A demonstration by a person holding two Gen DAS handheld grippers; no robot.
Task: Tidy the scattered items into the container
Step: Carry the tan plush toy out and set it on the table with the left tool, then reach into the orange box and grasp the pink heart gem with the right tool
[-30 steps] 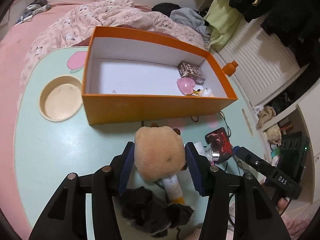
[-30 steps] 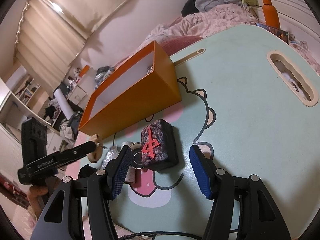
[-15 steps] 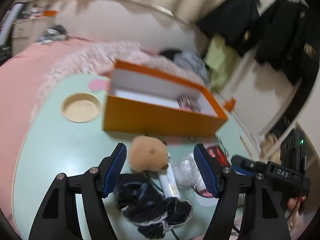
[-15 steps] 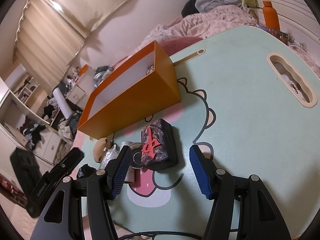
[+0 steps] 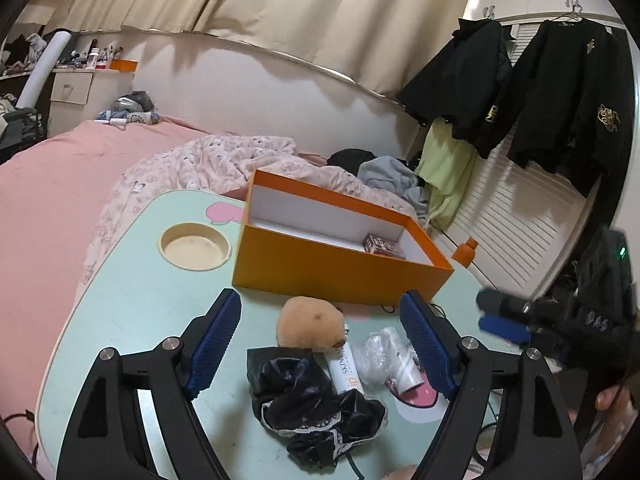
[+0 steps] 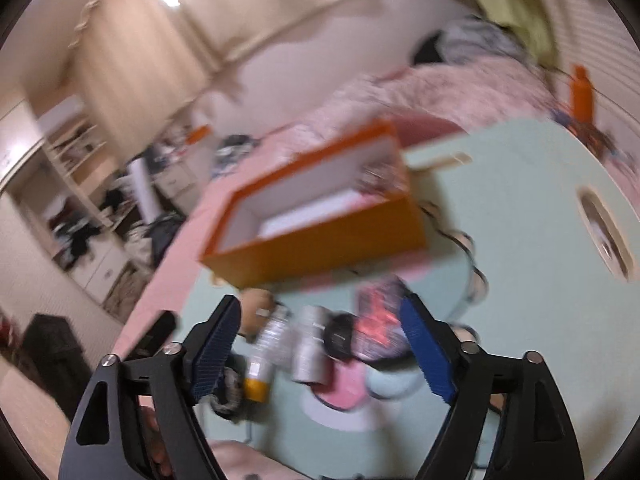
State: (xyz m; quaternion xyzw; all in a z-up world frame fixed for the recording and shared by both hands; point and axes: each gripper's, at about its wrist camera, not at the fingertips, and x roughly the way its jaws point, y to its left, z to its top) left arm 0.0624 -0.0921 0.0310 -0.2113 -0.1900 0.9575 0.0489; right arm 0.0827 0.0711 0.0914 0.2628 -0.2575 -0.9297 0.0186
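- Left two-finger gripper (image 5: 320, 344): spread wide and empty, where a second before closed on the round tan plush toy (image 5: 310, 326); since drawn back and raised.
- Round tan plush toy: released onto the table, lying between the left fingers and nearer the left one; not delivered.
- Open orange cardboard box with white lining (image 5: 340, 276): standing just beyond the left fingertips; only a small dark patterned packet (image 5: 383, 246) visible inside at its far right end.
- Right two-finger gripper (image 6: 320, 346): spread open, nothing held; view blurred, swung over the clutter compared with a second before.
- Dark case with red emblem (image 6: 374, 330): just inside the right finger of the right gripper, blurred.
- Crumpled black lace-trimmed fabric (image 5: 312, 408): low between the left fingers, closest to the camera.
- White tube with orange lettering (image 5: 346, 370): beside the plush toy, partly under the fabric.
- Clear plastic-wrapped bundle (image 5: 380, 350): toward the right finger of the left gripper.
- Judged: toy grasp abandoned, all loose items still outside the box; fresh pick required.
- Pale green cartoon-printed table (image 5: 132, 304): round recessed cup holder (image 5: 195, 246) beyond the left finger.
- Room: pink bed with floral quilt (image 5: 208, 164) past the box; black jackets (image 5: 560, 92) hanging beyond the right finger; beige curtains overhead.
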